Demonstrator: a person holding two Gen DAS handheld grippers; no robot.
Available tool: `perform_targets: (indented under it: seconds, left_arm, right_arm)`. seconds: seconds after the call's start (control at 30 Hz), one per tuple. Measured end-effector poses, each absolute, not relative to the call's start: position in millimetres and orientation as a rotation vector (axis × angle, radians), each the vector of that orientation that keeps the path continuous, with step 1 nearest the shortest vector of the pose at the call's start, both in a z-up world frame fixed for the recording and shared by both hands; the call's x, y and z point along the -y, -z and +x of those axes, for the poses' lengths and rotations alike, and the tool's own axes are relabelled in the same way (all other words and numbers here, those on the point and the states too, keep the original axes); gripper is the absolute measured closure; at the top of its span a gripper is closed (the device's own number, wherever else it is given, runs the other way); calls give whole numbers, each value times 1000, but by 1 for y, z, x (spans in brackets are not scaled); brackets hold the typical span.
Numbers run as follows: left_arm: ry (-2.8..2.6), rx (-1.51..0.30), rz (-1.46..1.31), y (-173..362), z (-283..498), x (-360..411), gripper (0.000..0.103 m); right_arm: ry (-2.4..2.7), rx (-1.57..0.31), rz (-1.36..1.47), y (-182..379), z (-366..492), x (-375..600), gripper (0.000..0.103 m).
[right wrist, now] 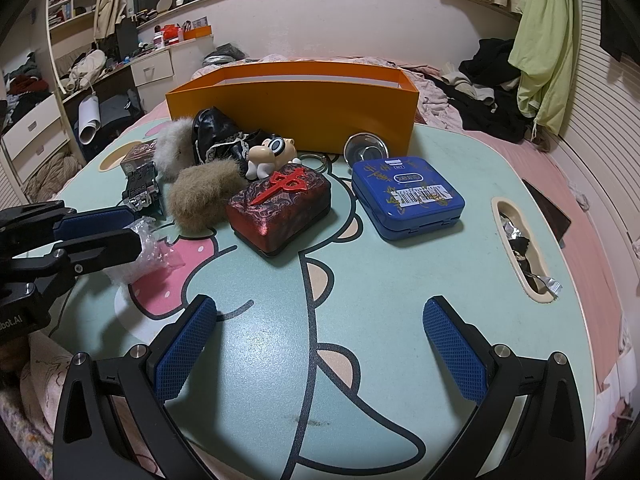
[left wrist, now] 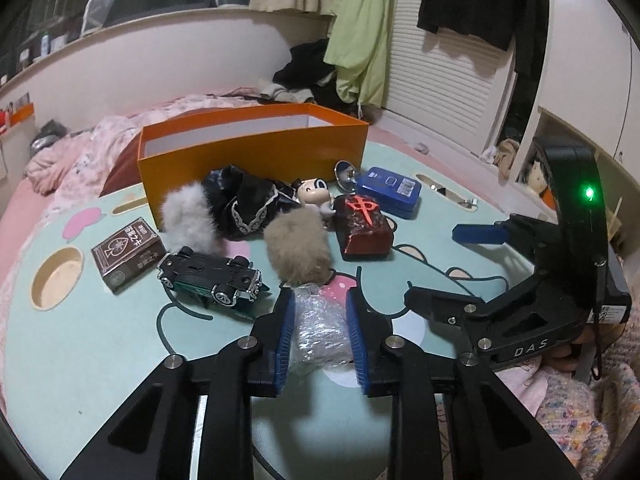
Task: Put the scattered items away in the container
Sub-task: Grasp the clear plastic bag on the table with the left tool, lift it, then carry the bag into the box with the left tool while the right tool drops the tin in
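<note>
Left wrist view: your left gripper (left wrist: 320, 334) has its blue pads against a crumpled clear plastic wrap (left wrist: 320, 330), clamped on it; what the wrap holds is hard to make out. Its long axis runs straight toward the orange box (left wrist: 256, 160). Your right gripper (right wrist: 320, 350) stands wide apart over bare tabletop, nearer you than the box. Before the box, a brown fur ball (left wrist: 298, 250) partly hides a cartoon figurine (left wrist: 314, 194).
</note>
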State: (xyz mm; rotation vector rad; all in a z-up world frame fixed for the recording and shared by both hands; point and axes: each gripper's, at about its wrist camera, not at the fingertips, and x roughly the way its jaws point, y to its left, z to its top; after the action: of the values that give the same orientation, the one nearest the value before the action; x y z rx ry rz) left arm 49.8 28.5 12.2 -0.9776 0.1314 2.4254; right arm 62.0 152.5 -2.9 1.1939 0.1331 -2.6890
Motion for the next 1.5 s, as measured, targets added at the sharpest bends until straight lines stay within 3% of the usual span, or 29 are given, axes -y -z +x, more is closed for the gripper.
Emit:
perform_targets:
  seconds: [0.07, 0.2, 0.57, 0.87, 1.0, 1.03, 1.07, 1.1, 1.5]
  left_arm:
    - [-2405, -170, -1018, -6, 48, -36, 72]
    - [-2392, -215, -965, -8, 56, -44, 73]
    - [-2496, -55, -717, -36, 89, -7, 73]
    - [-2514, -39, -674, -39, 91, -1, 73]
    - [-2513, -25, -675, -39, 92, 0, 73]
    - [-2515, -20, -676, -39, 92, 1, 73]
    - [-2517, -13, -675, -39, 93, 3, 73]
    - [-2518, -6, -674, -39, 93, 4, 73]
    - [-2553, 87, -635, -63, 81, 24, 73]
  right_arm:
    - [2689, -133, 1194, 3, 62, -153, 0]
    - [2689, -133, 1193, 1, 63, -153, 0]
    - [2721, -3, 1130, -30, 54, -183, 3]
    - [2655, -262, 1294, -26, -29, -193, 3]
    - [2546, -256, 1344, -12, -48, -188, 4]
    - [2540, -264, 1345, -9, -50, -187, 9]
    - [2536, -262, 1344, -7, -50, -187, 27]
    - [2522, -218, 1327, -9, -51, -188, 35]
    - [2546, -27, 1164, -43, 15, -212, 36]
